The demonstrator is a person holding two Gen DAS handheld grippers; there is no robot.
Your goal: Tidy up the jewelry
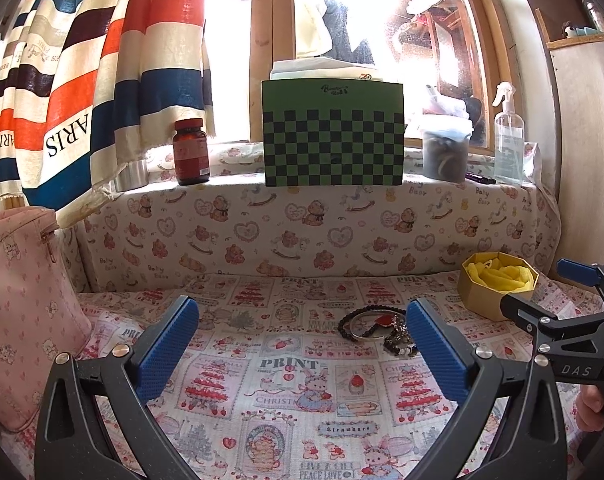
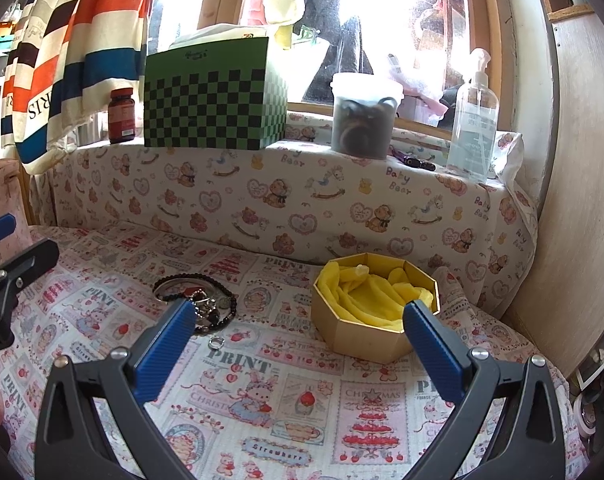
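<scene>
Gold octagonal box [image 2: 371, 322], lid off, lined with crumpled yellow fabric [image 2: 367, 294], sits toward the right of the cloth-covered surface [image 2: 262, 400]; judged the destination, left open so pieces can go straight in. Jewelry pile [image 2: 200, 300] lies just left of the box, apart from it: black beaded bracelets [image 2: 230, 304], a silver bangle, a red pendant, all tangled together. One small ring [image 2: 215, 343] lies loose on the cloth beside the pile. Nothing is in the box yet, as far as the lining shows. Left tool [image 1: 302, 328] spread wide, empty, its right finger just in front of the pile in the left wrist view. Right tool [image 2: 300, 322] also spread wide, empty, between pile and box. Legible writing: "PRINT", "CHRISTMAS", "Strawhare", "PEACE LOVE" on the cloth; "Baby Bear" on the sill cover; "DAS" on the right tool body; "HERMES" and "ARIS" on the striped curtain [image 1: 102, 60]. Logo on the green checkered box [image 1: 333, 136] is too small to read.
</scene>
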